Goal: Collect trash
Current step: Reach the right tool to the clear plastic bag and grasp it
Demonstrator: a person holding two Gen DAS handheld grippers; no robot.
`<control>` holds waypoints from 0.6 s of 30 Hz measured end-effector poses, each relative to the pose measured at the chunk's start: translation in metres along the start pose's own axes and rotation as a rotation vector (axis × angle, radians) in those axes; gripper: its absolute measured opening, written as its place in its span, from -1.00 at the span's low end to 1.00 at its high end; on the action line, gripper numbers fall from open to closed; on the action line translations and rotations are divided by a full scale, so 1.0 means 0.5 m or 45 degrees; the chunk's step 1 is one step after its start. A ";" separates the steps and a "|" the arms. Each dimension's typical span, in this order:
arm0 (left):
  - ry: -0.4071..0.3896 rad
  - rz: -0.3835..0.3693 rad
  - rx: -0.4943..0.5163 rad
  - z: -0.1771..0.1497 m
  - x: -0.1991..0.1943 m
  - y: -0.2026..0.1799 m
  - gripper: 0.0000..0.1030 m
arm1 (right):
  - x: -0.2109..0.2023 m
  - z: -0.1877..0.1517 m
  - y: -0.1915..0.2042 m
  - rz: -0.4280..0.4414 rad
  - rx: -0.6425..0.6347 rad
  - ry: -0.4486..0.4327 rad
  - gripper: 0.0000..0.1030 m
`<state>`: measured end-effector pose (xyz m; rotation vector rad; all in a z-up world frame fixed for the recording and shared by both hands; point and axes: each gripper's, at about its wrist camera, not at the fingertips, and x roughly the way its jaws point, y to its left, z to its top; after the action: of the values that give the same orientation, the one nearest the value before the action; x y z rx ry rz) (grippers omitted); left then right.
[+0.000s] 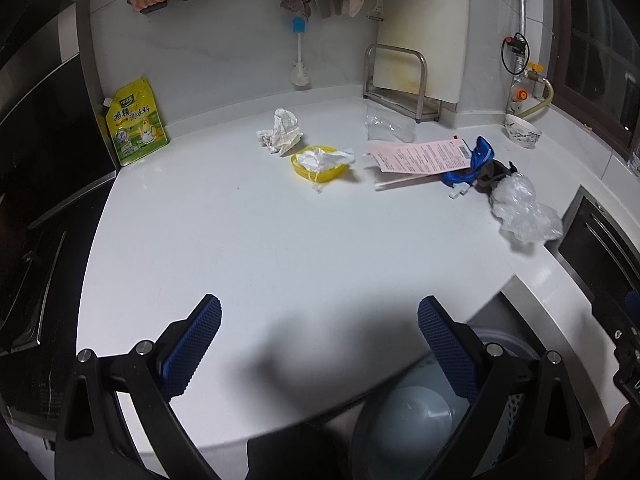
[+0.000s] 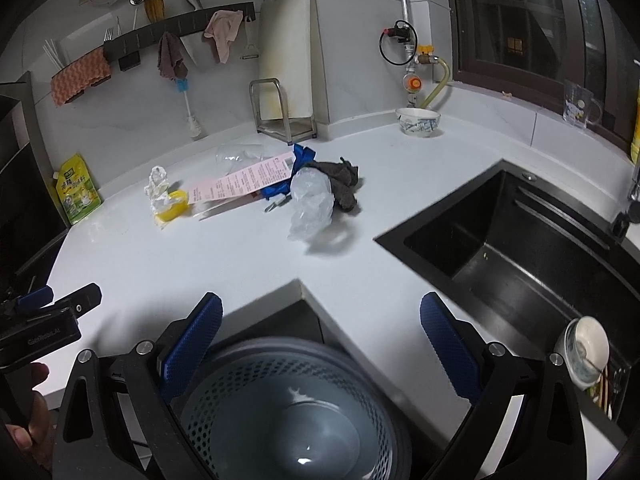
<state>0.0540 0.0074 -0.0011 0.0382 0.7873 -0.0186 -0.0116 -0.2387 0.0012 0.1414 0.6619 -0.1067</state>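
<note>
- The trash lies scattered across the upper half of the white counter (image 1: 280, 248): a crumpled white paper wad (image 1: 281, 131), a shallow yellow plastic lid (image 1: 318, 168) with a white tissue (image 1: 326, 159) in it, a clear plastic bag (image 1: 386, 126), a long pink printed receipt (image 1: 422, 155), a blue wrapper (image 1: 478, 160), a dark grey cloth (image 2: 340, 184) and a crinkled clear plastic wad (image 1: 520, 208).
- A round grey perforated waste basket (image 2: 296, 408) sits below the counter's inner corner, at the bottom centre of the right wrist view.
- The left gripper (image 1: 319, 344) is released, jaws wide apart, over bare counter at the lower frame.
- The right gripper (image 2: 321, 346) is released too, jaws spread above the basket.
- A yellow-green seasoning pouch (image 1: 135, 122) stands at the left, a black sink (image 2: 520, 240) at the right.
</note>
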 end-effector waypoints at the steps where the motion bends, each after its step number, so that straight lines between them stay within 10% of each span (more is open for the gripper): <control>1: -0.003 -0.001 -0.003 0.009 0.009 0.005 0.88 | 0.008 0.007 0.000 0.002 -0.002 -0.001 0.84; 18: -0.059 0.004 -0.039 0.126 0.147 0.042 0.88 | 0.205 0.114 0.022 -0.112 -0.119 -0.007 0.84</control>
<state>0.1513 0.0257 -0.0082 0.0103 0.7410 -0.0046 0.1048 -0.2428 -0.0169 0.0218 0.6668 -0.1603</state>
